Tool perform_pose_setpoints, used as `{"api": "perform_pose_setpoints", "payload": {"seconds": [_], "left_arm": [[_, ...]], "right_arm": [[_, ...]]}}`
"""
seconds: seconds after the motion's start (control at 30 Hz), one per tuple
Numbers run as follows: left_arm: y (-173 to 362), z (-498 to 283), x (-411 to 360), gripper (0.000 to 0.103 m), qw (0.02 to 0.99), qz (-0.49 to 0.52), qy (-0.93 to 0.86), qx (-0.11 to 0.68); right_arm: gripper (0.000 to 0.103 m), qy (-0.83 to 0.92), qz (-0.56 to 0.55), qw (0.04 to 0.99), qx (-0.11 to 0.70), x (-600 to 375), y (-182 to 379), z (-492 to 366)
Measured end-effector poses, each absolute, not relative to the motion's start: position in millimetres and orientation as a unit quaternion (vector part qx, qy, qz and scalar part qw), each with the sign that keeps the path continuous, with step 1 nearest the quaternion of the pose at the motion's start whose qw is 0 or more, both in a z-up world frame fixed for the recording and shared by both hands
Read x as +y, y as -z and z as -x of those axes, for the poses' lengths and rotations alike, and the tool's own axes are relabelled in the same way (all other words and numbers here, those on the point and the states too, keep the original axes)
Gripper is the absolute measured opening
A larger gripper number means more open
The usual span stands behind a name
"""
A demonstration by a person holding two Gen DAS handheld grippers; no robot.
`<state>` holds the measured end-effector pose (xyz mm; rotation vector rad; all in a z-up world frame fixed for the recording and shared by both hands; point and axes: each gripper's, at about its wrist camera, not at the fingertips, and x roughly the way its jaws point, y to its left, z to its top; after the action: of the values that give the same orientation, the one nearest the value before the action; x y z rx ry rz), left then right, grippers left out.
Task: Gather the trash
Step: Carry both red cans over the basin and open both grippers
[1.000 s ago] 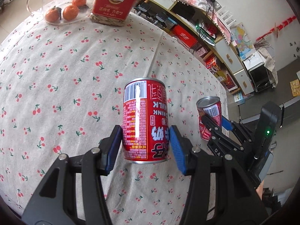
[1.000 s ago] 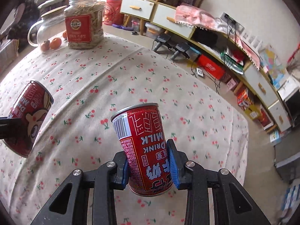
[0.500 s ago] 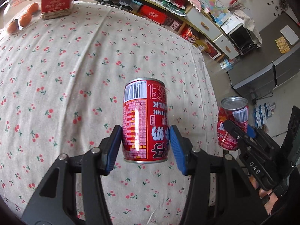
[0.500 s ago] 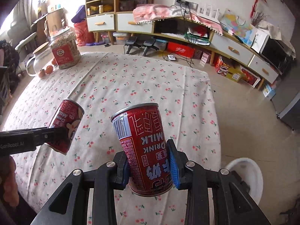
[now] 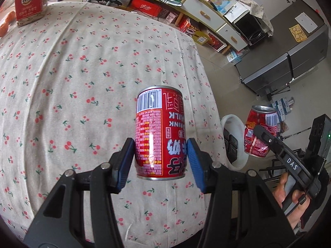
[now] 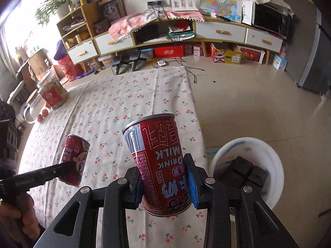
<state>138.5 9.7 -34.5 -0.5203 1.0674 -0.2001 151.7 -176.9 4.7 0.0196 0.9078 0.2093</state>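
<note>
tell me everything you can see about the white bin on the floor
The white bin is a round, open-topped bucket that looks like plastic, with a faint blue mark on its inner wall. It stands upright on the pale tiled floor just past the tablecloth's edge. Dark blocky items already lie inside. From the left wrist view only part of its rim shows behind the table. Nothing is seen touching it except the floor and its contents.
</note>
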Motion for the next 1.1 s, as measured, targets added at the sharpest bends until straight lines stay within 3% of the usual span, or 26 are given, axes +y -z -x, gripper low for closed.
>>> {"api": "perform_pose_setpoints", "payload": {"seconds": [0.43, 0.7, 1.1], "left_arm": [[23.8, -164.8, -110.8, 0.053, 0.809, 0.226, 0.184, 0.510], [34.3, -190.9, -179.6, 0.053, 0.802, 0.179, 0.222, 0.525], [57.6, -224.7, -232.9, 0.053, 0.795, 0.136, 0.227, 0.546]], "right_arm": [[0.035, -0.050, -0.116, 0.876, 0.466, -274.2, -4.4, -151.2], [0.035, -0.031, -0.245, 0.854, 0.458, -363.2, -0.9, -146.4], [0.035, 0.034, -0.226, 0.832, 0.505, -386.4, 30.0, -153.1]]}}
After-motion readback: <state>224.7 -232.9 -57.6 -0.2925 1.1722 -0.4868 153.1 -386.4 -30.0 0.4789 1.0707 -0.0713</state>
